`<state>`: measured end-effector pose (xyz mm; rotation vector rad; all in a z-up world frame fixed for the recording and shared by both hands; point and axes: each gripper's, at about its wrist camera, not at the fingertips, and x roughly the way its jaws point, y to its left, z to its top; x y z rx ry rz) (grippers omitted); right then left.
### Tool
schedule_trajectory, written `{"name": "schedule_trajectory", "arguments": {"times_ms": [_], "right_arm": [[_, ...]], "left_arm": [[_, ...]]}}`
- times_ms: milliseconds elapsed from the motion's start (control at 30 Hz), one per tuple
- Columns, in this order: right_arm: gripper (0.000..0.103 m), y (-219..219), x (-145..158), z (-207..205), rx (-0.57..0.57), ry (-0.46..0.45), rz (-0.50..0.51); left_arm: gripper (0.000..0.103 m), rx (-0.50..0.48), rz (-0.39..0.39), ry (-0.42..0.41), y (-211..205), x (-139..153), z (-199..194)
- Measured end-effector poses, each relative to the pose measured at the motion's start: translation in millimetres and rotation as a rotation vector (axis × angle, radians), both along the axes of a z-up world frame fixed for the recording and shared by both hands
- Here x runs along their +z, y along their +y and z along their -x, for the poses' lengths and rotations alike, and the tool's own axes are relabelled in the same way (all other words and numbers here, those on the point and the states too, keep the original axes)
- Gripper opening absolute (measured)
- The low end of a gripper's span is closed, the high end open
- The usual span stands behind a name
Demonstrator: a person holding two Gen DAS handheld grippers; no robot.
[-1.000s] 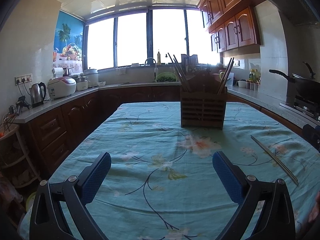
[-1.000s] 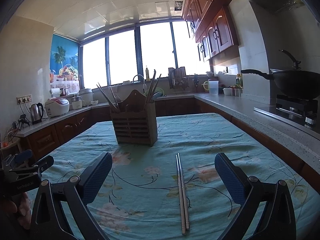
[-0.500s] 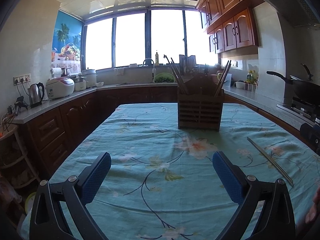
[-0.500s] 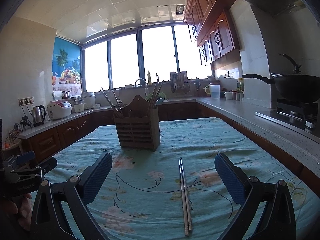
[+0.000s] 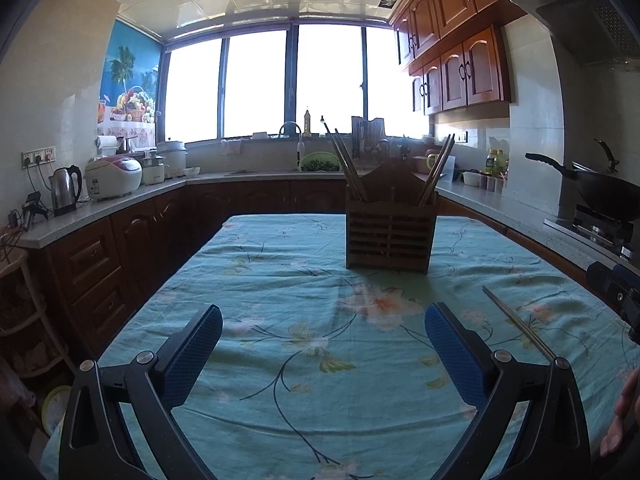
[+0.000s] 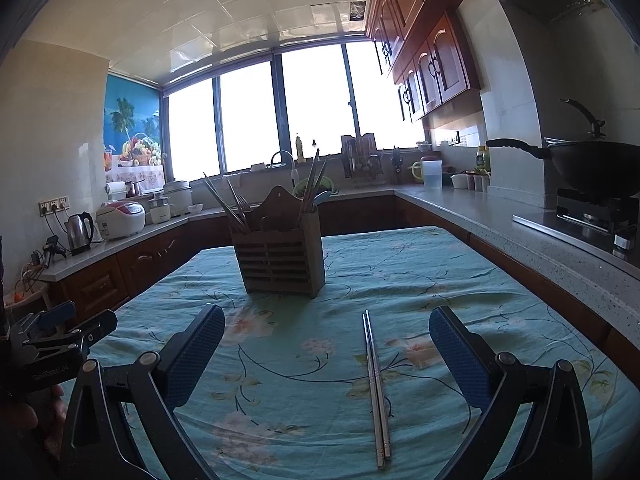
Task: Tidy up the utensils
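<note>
The right gripper point(image 6: 326, 346) is spread wide and holds nothing; a pair of metal chopsticks point(image 6: 375, 388) lies side by side on the cloth point(image 6: 420, 264) between its fingers, nearer the right one. The left gripper point(image 5: 323, 344) is equally wide and empty, with only bare cloth between its fingers; in its view the chopsticks lie off to the right. The wooden holder point(image 6: 280, 254) stands upright further back, with utensils leaning in it. Only the right view shows the holder's side wall.

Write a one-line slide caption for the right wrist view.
Open right gripper hovers over metal chopsticks lying before a wooden utensil holder.
</note>
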<state>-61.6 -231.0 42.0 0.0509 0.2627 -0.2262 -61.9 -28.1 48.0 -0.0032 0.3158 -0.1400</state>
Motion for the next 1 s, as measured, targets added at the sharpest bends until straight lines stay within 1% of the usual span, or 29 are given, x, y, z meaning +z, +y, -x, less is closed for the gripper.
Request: {"name": "schedule_trajectory", "arguments": {"times_ms": [67, 200, 233, 267, 367, 467, 600, 767, 1000], "right_arm": [[0.103, 1, 1, 1, 0.003, -0.005, 0.002], [0.103, 2, 2, 1, 0.006, -0.006, 0.007], [0.103, 1, 1, 1, 0.007, -0.006, 0.006], [0.103, 1, 1, 1, 0.007, -0.005, 0.007], [0.103, 1, 1, 1, 0.006, -0.005, 0.006], [0.103, 0, 0, 0, 0.005, -0.001, 0.008], [0.103, 1, -1, -2, 0.006, 0.007, 0.004], [0.103, 1, -2, -3, 0.006, 0.008, 0.009], [0.103, 1, -2, -3, 0.008, 0.006, 0.007]], "left_arm": [[0.102, -0.001, -0.004, -0.006, -2, 0, 1], [0.102, -0.018, 0.034, 0.005, 0, -5, 1], [0.102, -0.019, 0.034, 0.017, 0, -7, 0], [0.102, -0.020, 0.023, 0.028, -1, -7, -1], [0.102, -0.003, -0.047, 0.026, -7, -8, -1], [0.102, -0.016, -0.074, 0.029, -11, -6, -2], [0.102, -0.041, -0.079, 0.065, -13, -7, -4], [0.102, -0.057, -0.071, 0.073, -16, -3, -2], [0.102, -0.040, -0.062, 0.076, -18, -2, -1]]}}
